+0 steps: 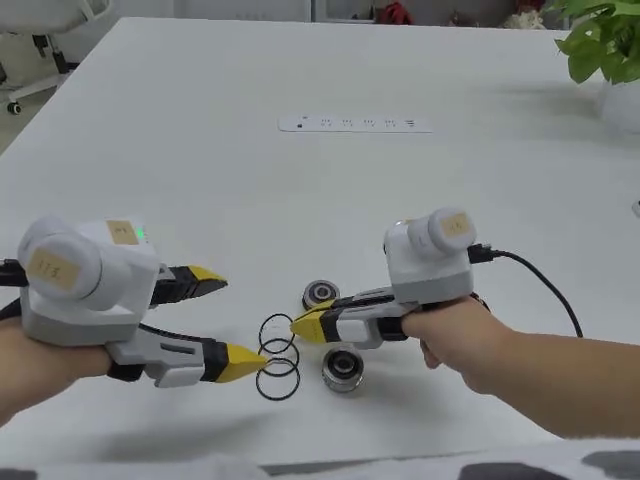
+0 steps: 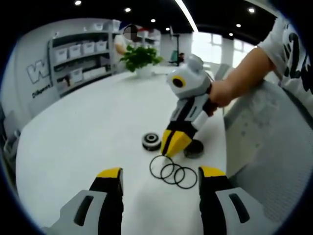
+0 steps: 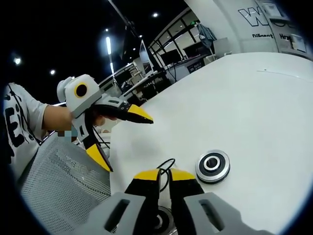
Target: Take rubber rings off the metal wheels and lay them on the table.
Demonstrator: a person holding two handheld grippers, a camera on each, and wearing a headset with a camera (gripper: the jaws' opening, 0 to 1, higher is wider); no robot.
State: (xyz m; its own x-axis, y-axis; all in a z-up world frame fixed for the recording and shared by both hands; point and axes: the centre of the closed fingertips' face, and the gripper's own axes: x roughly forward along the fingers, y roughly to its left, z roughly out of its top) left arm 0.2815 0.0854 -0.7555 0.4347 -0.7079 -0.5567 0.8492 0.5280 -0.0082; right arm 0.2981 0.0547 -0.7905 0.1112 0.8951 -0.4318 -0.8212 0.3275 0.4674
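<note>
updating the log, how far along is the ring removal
Done: three rubber rings lie overlapping on the table. In hand: the right gripper, jaws together, sits at their edge; a pinch is unclear. The left gripper is open, empty. Left: two metal wheels; remaining rings too small to tell.

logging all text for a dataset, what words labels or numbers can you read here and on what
"W": large, on the wall, rest cut off.
Small line under it: blurred, perhaps starting "Dil".
Power strip markings: too small.
Stickers on left gripper and right gripper: unreadable.
Shirt print: cut off, unreadable.
</note>
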